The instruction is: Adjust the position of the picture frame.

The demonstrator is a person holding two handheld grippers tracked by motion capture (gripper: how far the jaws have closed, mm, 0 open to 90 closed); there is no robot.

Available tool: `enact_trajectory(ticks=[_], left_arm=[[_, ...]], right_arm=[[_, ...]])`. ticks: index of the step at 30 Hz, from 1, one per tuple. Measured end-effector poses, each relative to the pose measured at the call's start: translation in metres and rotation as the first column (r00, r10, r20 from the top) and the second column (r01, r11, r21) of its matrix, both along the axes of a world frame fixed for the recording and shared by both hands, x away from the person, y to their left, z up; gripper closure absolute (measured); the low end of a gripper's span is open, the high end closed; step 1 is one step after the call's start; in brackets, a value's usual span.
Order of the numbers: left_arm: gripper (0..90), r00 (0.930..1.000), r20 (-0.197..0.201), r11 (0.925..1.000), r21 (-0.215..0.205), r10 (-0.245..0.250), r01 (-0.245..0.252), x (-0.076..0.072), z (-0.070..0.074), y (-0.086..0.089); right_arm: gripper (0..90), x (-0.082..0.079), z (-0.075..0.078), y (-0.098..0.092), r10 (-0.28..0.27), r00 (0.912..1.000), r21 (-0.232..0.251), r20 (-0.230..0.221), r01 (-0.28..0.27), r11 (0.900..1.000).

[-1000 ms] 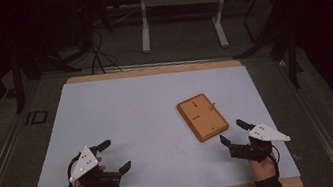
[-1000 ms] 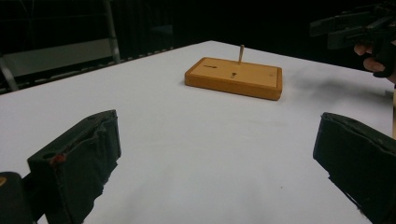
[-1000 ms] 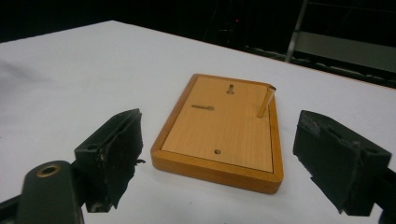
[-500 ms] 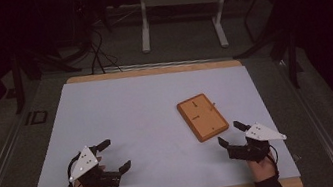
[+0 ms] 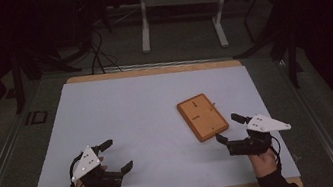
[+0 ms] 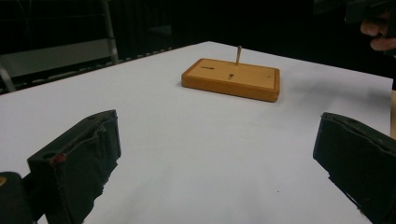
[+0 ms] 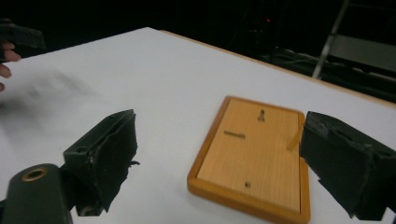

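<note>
Wooden board (image 5: 202,117) ahead, I'm bringing the right claw (image 5: 226,128), spread and empty, toward its upright peg (image 7: 294,139) to pinch next.

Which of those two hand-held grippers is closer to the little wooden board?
The right hand-held gripper: its open jaws sit just off the wooden board's near corner, while the left hand-held gripper rests far across the white table.

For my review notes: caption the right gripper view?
Open right gripper poised near a wooden board with a small peg on a white table.
</note>
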State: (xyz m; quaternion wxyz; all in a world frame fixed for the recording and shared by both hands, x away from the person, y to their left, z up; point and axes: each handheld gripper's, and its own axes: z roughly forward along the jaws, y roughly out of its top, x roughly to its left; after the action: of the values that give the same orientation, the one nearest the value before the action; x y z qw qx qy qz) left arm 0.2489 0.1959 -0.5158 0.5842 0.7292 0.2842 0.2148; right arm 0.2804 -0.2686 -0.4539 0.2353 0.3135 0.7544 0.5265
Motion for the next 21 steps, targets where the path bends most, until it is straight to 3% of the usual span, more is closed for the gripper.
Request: enact_trajectory(ticks=[6,11,14,21], left_arm=[[1.3,1.0000,0.000,1.0000,0.003,-0.004,0.004,0.000,-0.001,0.000],[1.3,1.0000,-0.001,1.0000,0.002,-0.010,0.010,0.000,-0.001,0.001],[1.3,0.9999,0.001,0.9999,-0.001,-0.011,0.011,-0.001,0.000,0.001],[1.3,0.9999,0.001,0.9999,-0.003,-0.011,0.011,-0.001,0.000,0.002]], right_arm=[[9.9,0.012,0.012,0.008,-0.027,0.9986,-0.015,0.047,0.027,1.000],[10.0,0.031,0.014,0.007,-0.035,0.9994,-0.012,0.006,0.035,0.999],[10.2,0.039,0.016,0.006,-0.041,0.9992,-0.050,0.000,0.041,0.998],[14.2,0.066,0.021,0.002,-0.065,0.9977,-0.055,-0.018,0.064,0.996]])
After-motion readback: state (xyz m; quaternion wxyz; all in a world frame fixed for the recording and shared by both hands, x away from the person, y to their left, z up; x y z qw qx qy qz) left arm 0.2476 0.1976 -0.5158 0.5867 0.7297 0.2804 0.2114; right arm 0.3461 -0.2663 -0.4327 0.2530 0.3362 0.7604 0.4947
